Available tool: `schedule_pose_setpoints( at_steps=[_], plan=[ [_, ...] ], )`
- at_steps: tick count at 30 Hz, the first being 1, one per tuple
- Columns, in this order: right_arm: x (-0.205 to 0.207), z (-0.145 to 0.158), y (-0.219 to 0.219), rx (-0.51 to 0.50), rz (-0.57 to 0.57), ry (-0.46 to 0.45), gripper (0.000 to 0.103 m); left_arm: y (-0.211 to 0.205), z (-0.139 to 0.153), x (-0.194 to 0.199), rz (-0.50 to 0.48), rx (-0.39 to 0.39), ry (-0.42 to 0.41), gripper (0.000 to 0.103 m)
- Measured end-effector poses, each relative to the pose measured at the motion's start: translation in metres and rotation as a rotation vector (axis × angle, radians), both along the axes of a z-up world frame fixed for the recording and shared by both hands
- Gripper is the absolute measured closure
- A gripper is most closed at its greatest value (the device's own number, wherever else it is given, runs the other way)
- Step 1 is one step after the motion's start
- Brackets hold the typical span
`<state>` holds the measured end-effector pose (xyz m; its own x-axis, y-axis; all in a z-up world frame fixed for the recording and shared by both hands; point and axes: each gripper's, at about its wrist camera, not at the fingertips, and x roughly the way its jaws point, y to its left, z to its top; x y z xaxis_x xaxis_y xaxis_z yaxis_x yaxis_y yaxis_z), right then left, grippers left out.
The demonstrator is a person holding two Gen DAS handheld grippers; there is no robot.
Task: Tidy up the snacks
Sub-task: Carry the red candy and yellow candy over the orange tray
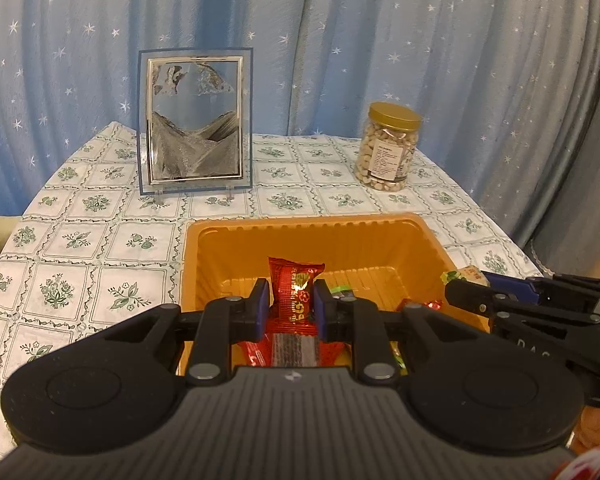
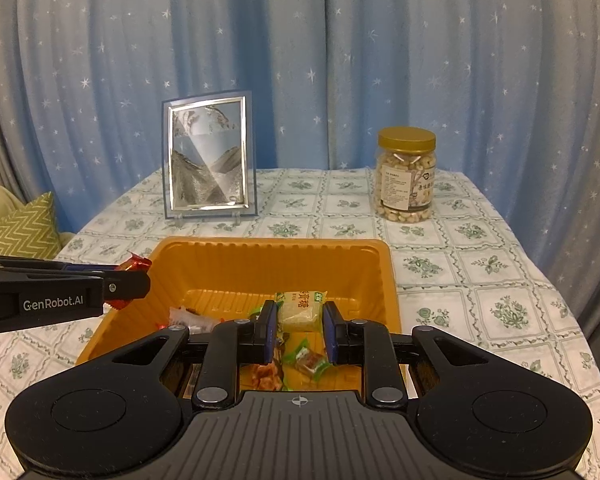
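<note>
My left gripper [image 1: 291, 287] is shut on a red foil snack packet [image 1: 296, 274], held upright over the orange plastic tray [image 1: 300, 222]. My right gripper [image 2: 300, 308] is shut on a pale yellow packet with a green label [image 2: 302, 300], also above the orange tray [image 2: 268, 245]. The two grippers are side by side: the right gripper [image 1: 456, 290] enters the left wrist view from the right, and the left gripper [image 2: 140, 278] enters the right wrist view from the left, its red packet [image 2: 135, 262] poking out. Several wrapped snacks lie in the tray, among them a green-wrapped one [image 2: 306, 362].
A framed sand picture [image 1: 196, 120] stands at the back left of the table. A gold-lidded jar of nuts [image 1: 390, 148] stands at the back right. A floral tablecloth [image 1: 80, 240] covers the table, with a starry blue curtain behind. A green zigzag cushion [image 2: 20, 228] lies off the table's left edge.
</note>
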<state>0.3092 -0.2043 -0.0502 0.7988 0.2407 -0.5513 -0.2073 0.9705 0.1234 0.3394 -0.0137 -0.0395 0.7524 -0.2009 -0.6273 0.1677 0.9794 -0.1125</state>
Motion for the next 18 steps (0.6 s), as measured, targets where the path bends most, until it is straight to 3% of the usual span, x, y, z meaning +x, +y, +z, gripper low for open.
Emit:
schedule_pose_setpoints(
  at_steps=[18],
  plan=[
    [0.044, -0.019, -0.004, 0.021, -0.020, 0.065, 0.079, 0.005, -0.018, 0.044, 0.040, 0.003, 0.041, 0.082]
  ],
)
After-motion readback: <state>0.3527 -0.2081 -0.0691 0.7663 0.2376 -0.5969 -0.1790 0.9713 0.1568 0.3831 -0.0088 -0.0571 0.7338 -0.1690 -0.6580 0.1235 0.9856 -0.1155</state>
